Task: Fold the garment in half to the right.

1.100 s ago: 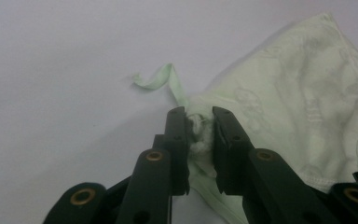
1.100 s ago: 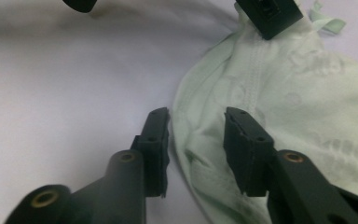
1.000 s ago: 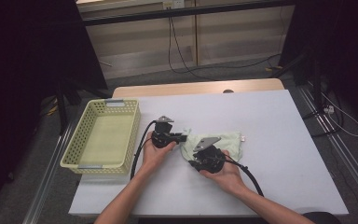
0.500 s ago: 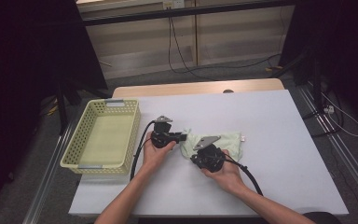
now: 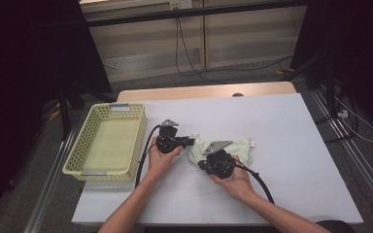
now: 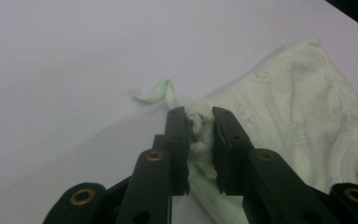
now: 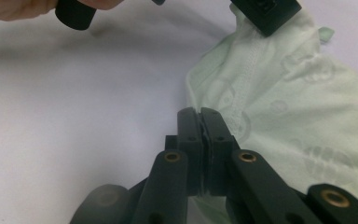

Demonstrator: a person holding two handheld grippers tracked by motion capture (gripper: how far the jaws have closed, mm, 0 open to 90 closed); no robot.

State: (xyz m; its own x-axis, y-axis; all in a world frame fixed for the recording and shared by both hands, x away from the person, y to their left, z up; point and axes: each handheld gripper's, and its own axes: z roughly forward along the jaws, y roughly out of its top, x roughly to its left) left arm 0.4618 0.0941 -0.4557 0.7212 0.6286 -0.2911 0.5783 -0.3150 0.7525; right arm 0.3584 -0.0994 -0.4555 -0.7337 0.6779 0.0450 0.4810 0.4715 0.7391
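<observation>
Little has shifted on the table since a second ago: both hands hold their places, and only the right gripper has changed, its jaws having just been closing until they now meet. In the right gripper view they stand pressed together at the near edge of the pale green cloth, with fabric running under and between the tips; the hem appears pinched, though the seam of the grip is too dark to confirm fully.

The left gripper is clenched on a bunched fold of the same cloth, white fabric visibly squeezed between its jaws, with a thin strap trailing free onto the table.

The cloth lies crumpled at the table's middle, between the two grippers and well apart from the yellow basket at the left, which holds nothing visible.

Step in hand, by judgement: securing a two-point hold on the garment before lifting or spreading it.

Next move calls for:
- both grips kept firm;
- the hands drawn apart evenly so the fabric opens without slipping;
- a check that the right gripper has caught a single layer, not a bundle.
</observation>
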